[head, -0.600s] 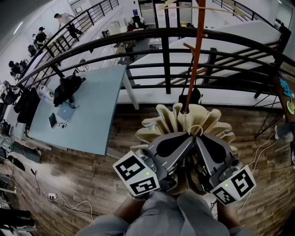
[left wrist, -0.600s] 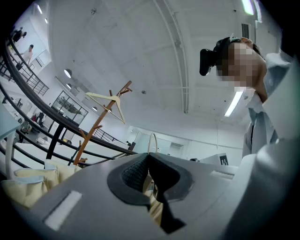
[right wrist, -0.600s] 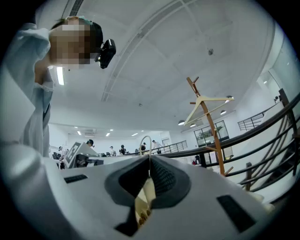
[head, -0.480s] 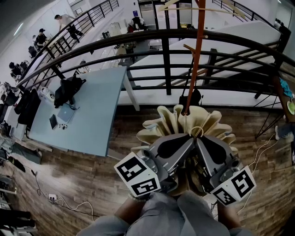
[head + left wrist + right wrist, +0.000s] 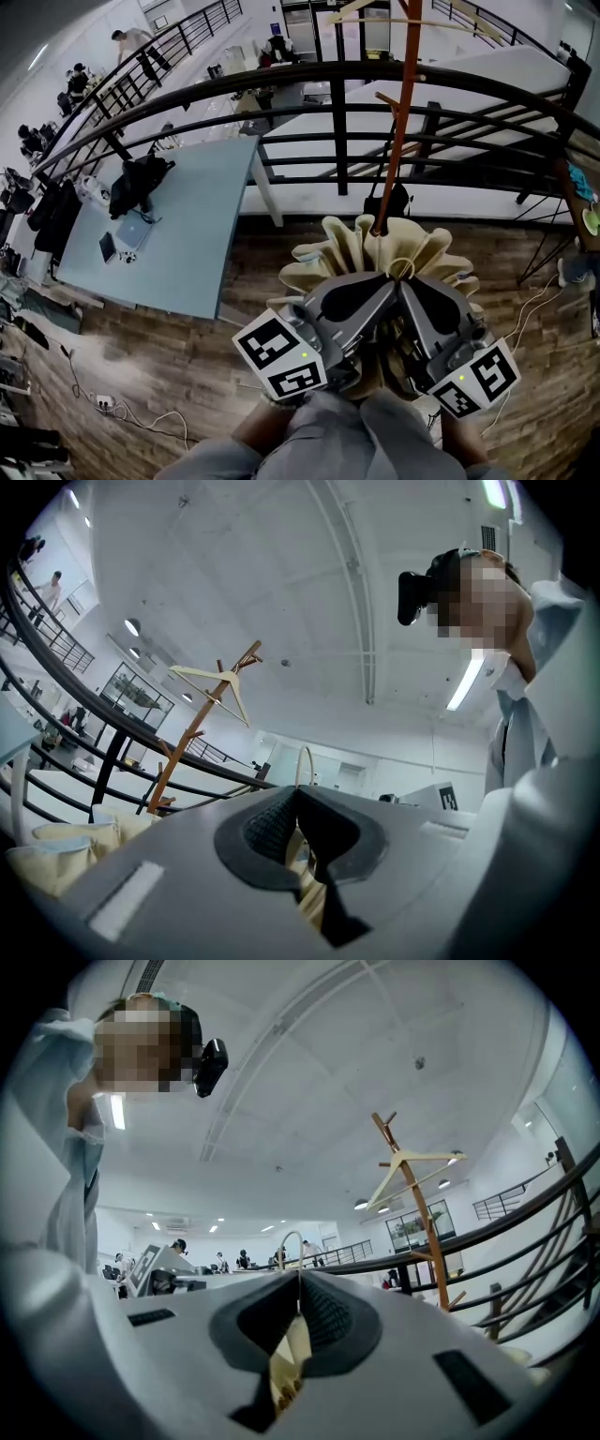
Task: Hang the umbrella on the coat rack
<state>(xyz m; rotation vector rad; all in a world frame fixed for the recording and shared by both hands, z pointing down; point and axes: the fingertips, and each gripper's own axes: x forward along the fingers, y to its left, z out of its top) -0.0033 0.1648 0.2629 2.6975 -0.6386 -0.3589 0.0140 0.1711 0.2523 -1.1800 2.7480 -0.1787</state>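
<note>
Umbrella (image 5: 367,246), cream and folded, sits low and near, in front of the person. The left gripper (image 5: 382,278) and right gripper (image 5: 406,281) each pinch its fabric, tips meeting under its loop (image 5: 401,265). Beyond it rises the coat rack (image 5: 401,112) with a hanger (image 5: 412,1172), then the railing (image 5: 281,73). A desk (image 5: 202,216) stands far left.
</note>
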